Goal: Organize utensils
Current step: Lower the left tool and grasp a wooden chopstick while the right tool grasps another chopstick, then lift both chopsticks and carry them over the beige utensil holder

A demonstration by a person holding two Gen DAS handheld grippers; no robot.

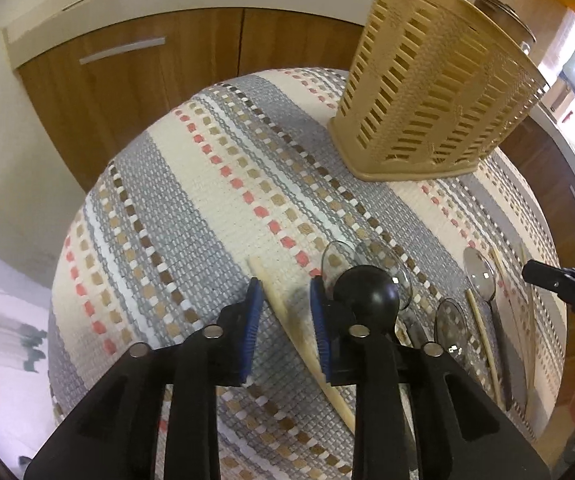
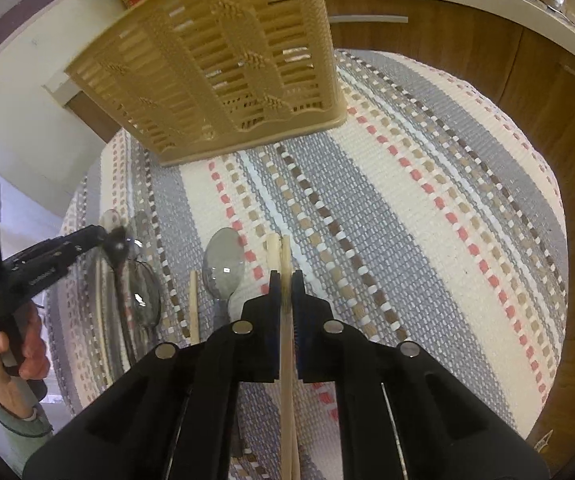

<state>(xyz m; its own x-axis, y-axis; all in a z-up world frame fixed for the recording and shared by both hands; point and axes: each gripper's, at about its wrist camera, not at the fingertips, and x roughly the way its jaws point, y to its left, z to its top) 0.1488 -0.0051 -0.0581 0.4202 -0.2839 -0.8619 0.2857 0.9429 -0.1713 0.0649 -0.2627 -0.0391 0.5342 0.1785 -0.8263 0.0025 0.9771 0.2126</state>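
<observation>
Right fingers (image 2: 286, 276) around chopstick (image 2: 286, 344)

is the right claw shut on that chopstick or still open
Shut. In the right wrist view the right claw has both pads pressed against the wooden chopstick, with no gap visible on either side.

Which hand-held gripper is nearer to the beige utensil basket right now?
Hard to call; neither touches the beige utensil basket. The right hand-held gripper is shut on a chopstick in front of it; the left hand-held gripper straddles another chopstick, farther off to the side.
</observation>
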